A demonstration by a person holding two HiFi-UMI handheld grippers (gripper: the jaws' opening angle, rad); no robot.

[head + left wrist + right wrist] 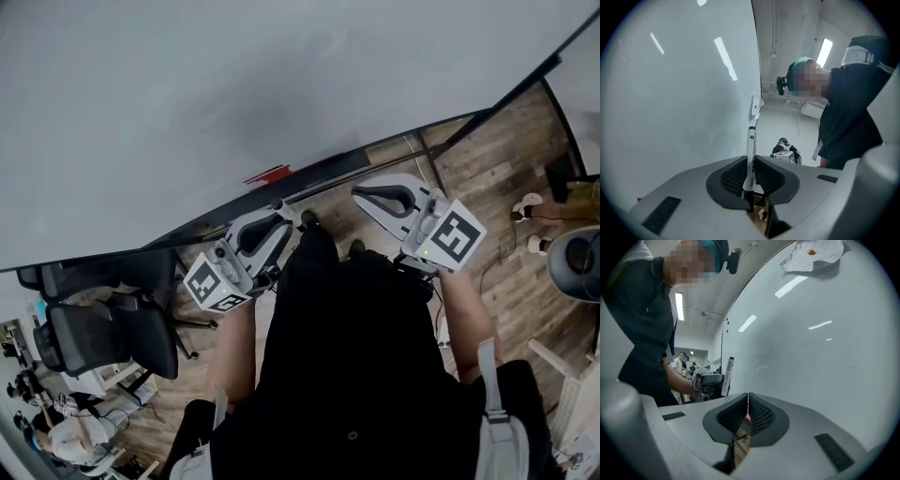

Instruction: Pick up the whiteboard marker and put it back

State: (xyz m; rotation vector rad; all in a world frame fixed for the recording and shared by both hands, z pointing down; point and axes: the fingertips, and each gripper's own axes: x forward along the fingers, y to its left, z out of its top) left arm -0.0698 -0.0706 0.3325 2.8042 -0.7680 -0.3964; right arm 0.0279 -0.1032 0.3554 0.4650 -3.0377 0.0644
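**Q:** Ahead?
**A:** Whiteboard (234, 84) fills the upper frame. Its black ledge (328, 171) crosses diagonally, with a red item (267, 175) on it.
**Q:** Clearance at the left gripper (281, 209)?
**A:** Its jaws clamp the whiteboard marker (751, 154) near the board; contact cannot be told.
**Q:** Sides?
**A:** Office chair (112, 328) obstructs lower left; wooden floor (478, 159) mostly open at right.

The whiteboard (234, 94) stood in front of the person, with 2 grippers near its lower edge, the left gripper (281, 211) left of the right gripper (363, 193). The whiteboard marker (751, 159) stood upright between the left gripper's jaws, beside the board. An office chair (103, 328) sat further left.
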